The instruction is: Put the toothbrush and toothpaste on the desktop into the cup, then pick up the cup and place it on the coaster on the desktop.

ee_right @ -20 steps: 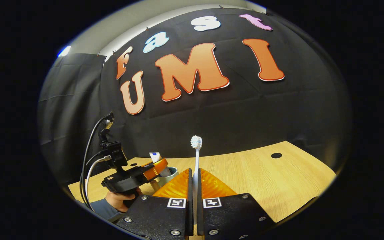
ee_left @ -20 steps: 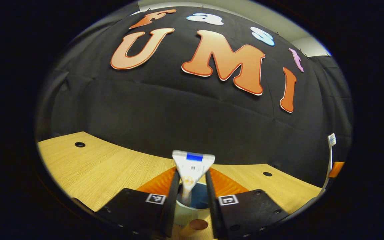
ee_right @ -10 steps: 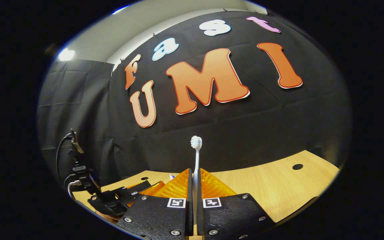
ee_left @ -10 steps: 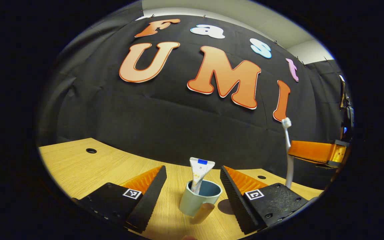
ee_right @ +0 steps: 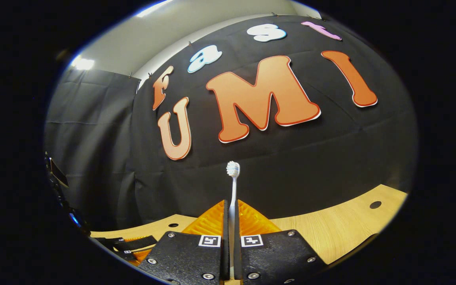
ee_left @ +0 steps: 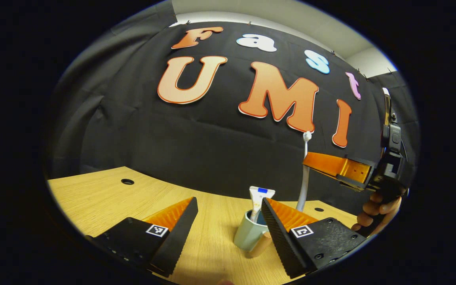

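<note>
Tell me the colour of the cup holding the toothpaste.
Pale green cup, darker inside; clearest in the left gripper view.

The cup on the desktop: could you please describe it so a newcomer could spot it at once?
On the wooden desktop, before the black wall, stands the pale green cup beside the open left gripper. It alone holds the upright toothpaste.

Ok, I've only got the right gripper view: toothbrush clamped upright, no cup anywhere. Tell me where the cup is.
Observer: In the left gripper view the cup stands on the desktop, just ahead of the open left hand-held gripper.
Operator: Give me its contents.
Observer: The toothpaste stands upright in it.
Operator: Now place my brush against it.
Observer: Your toothbrush hangs to the cup's right in that view, its lower end hidden behind a finger.
</note>
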### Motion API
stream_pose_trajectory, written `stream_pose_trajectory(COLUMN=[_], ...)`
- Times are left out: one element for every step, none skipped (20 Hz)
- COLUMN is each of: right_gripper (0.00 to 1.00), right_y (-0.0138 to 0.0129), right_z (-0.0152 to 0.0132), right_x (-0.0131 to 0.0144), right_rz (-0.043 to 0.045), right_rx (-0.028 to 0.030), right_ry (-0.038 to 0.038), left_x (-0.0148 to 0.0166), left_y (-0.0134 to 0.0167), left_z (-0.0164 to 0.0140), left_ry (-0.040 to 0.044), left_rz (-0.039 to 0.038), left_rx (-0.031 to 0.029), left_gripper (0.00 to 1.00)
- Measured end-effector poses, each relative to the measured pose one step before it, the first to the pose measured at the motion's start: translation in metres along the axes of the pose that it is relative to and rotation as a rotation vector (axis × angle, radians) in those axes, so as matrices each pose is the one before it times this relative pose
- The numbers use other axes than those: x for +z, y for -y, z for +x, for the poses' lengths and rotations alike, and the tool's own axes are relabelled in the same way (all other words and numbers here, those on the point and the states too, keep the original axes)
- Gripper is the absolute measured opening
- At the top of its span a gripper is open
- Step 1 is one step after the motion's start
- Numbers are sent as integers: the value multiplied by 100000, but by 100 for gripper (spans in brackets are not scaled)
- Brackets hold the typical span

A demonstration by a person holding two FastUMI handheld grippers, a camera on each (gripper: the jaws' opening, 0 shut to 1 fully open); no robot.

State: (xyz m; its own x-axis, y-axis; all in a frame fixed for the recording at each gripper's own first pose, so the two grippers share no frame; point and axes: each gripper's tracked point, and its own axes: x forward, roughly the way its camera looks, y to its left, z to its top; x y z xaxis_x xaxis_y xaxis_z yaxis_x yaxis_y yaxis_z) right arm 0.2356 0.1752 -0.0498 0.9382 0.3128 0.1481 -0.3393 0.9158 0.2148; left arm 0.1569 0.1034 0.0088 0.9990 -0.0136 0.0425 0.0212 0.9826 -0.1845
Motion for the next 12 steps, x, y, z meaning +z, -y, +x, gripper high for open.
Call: stream_pose_trajectory(right_gripper=[4,4,4,4,4,4,4,4,4,4,5,6], right_y=[37,12,110,144,182,158,113,-10,132,111,175,44], right_z=[669,595,525,443,491,252,149,276,188,241,88,-141], right_x=[-368,-596,-558,-476,-318,-609,-565,-427,-644,-701,-748,-1029], right_rz=[945,749,280,-149,-328,-450,-276,-569,-727,-1314,-1367,-1477], right_rx=[-440,-215,-517,-502,-567,-620,-144,-117,-356,-402,-434,-255], right_ry=[257,-203,-147,-145,241,-144,-174,-183,-648,-1022,-1510,-2054], left_x=[202,95,78,-123,-1,-15,3,-175,-31,46,466,186], left_y=[-207,-45,-48,-185,-58,-192,-58,-95,-18,-66,424,115], left_z=[-12,1,40,91,35,20,31,-13,14,-21,282,102], left_ry=[445,333,94,9,1,-105,-97,-191,-4,252,-386,-248], left_rz=[-287,-517,-412,-680,-333,-240,-120,-37,-104,-203,66,45], left_rx=[630,6,189,187,181,563,152,574,34,252,291,311], left_gripper=[96,96,96,96,96,96,96,96,96,96,96,96])
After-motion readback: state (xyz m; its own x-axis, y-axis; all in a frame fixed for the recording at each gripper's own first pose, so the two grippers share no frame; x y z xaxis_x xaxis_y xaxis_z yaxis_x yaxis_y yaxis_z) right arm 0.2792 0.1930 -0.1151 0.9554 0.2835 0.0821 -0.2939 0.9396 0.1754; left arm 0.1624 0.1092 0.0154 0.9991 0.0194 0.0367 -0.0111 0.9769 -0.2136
